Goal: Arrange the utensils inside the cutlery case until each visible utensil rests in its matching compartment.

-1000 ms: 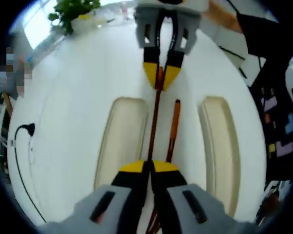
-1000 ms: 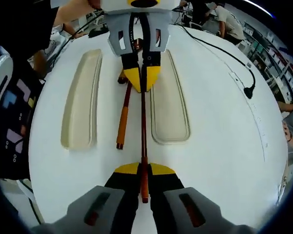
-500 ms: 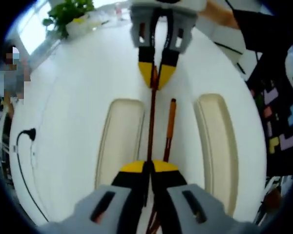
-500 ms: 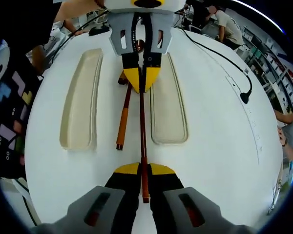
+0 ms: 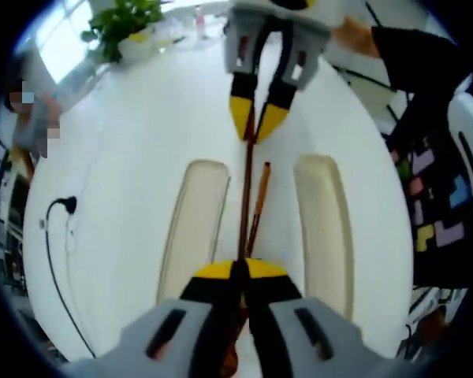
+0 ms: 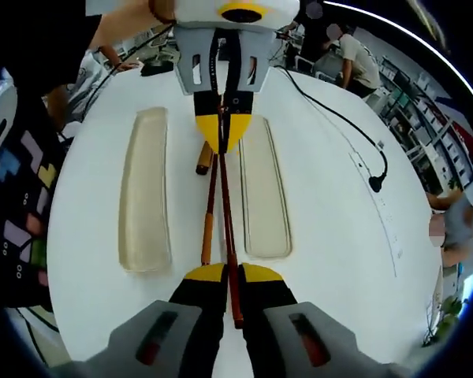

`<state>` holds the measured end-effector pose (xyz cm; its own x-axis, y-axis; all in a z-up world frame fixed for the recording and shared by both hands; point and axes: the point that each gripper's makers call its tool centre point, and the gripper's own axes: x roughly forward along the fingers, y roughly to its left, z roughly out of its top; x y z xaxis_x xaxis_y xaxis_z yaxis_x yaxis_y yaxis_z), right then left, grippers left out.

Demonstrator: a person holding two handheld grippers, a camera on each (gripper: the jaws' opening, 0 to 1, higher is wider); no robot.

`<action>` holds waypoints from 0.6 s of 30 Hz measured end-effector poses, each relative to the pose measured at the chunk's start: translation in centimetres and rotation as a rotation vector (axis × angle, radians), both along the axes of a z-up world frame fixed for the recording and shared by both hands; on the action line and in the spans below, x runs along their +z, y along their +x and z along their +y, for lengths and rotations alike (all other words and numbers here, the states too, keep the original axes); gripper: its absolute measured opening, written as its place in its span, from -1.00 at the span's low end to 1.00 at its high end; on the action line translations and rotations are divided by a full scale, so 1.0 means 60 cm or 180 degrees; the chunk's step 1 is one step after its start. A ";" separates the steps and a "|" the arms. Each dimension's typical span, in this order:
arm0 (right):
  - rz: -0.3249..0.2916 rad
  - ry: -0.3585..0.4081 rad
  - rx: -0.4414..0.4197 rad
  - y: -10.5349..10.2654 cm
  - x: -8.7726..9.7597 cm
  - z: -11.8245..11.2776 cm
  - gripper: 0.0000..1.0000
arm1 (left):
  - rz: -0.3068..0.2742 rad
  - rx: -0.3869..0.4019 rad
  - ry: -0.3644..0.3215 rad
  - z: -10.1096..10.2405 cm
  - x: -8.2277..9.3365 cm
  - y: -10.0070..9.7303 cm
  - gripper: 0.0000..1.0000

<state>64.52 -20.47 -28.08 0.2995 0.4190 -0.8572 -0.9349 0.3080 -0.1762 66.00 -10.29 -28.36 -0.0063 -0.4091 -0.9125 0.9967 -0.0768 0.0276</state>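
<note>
A thin dark red-brown stick hangs over the white table, held at both ends. My left gripper is shut on one end, and the right gripper grips the far end. In the right gripper view the same stick runs from my right gripper, shut on it, to the left gripper. An orange-brown utensil lies on the table beneath, between two cream trays.
A black cable with a plug trails across the table beside the trays. A potted plant stands at the far edge. A person in dark patterned clothing stands close to the table; other people are behind.
Both views have pulled back from the table, so the trays look smaller. The grippers still hold the stick between them, and the orange utensil now appears closer alongside it.
</note>
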 end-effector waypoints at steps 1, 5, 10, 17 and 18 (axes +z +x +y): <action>-0.0018 0.0001 0.0019 -0.002 0.005 0.005 -0.94 | -0.0011 0.0009 -0.0009 0.003 0.002 -0.001 -0.94; -0.0058 -0.0003 0.0104 -0.012 0.017 0.021 -0.94 | -0.0011 0.0069 -0.0065 0.022 0.013 -0.016 -0.94; 0.0003 0.0070 0.0235 -0.033 0.019 0.047 -0.93 | 0.0053 0.0114 -0.0088 0.048 0.016 -0.039 -0.94; 0.0065 0.0068 0.0371 -0.057 0.012 0.075 -0.93 | 0.0137 0.0174 -0.0060 0.074 0.012 -0.065 -0.94; 0.0074 0.0070 0.0384 -0.060 0.011 0.078 -0.93 | 0.0146 0.0175 -0.0052 0.077 0.011 -0.068 -0.94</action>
<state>60.93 -15.80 -27.41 0.2259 0.4695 -0.8535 -0.9692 0.1966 -0.1484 61.91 -5.69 -27.72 -0.0250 -0.4247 -0.9050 0.9996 -0.0218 -0.0174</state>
